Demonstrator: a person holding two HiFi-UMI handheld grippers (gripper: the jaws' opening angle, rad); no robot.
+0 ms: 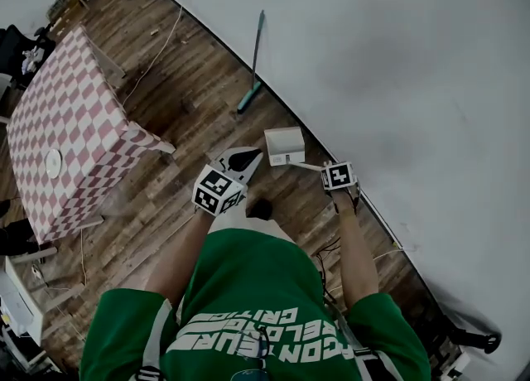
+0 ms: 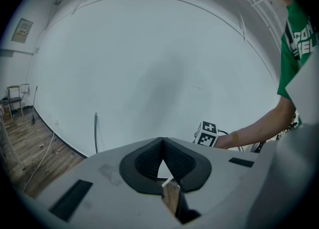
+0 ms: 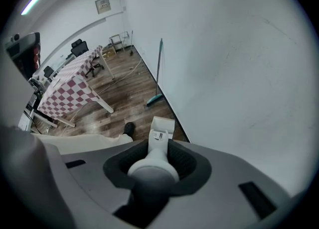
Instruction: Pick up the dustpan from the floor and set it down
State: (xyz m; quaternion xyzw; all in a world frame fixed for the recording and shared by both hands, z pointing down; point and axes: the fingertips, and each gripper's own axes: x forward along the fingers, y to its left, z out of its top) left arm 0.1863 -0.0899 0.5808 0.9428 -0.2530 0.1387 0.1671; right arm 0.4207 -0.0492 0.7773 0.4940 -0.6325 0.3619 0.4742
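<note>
Since the dustpan (image 1: pixel 284 146) has a long handle (image 1: pixel 308 166), the head view shows it gripped at that handle's far end by the right gripper (image 1: pixel 333 175). My guess is this lets the pan be carried low without a deep stoop. The pan is down by the foot of the white wall (image 1: pixel 397 81), over the wooden floor (image 1: pixel 190 98). The left gripper (image 1: pixel 240 161) hovers just beside the pan and apart from it, apparently a spare hand. A broom (image 1: pixel 253 60) leans on the wall further along, and the checked table (image 1: pixel 66 122) stands well apart.

Looking along the left gripper (image 2: pixel 162 146), its dark pads (image 2: pixel 147 162) meet at the tips and pinch nothing. Only a sliver of white pan and floor shows through the gap lower down. Beyond it, near the wall, is the other gripper's marker cube (image 2: pixel 207 133).

Looking along the right gripper (image 3: pixel 155 148), the jaws are clamped on the rounded grey-white handle (image 3: pixel 153 169). The handle's thickness holds them partly apart, and it fills the space between the pads. The grip looks snug enough to steer the pan. The pan (image 3: pixel 162 127) lies straight ahead, close to the base of the wall and near a dark shoe (image 3: pixel 128 128). No view settles whether its underside touches the boards, so I judge the setting-down to be near its end but not surely done.
</note>
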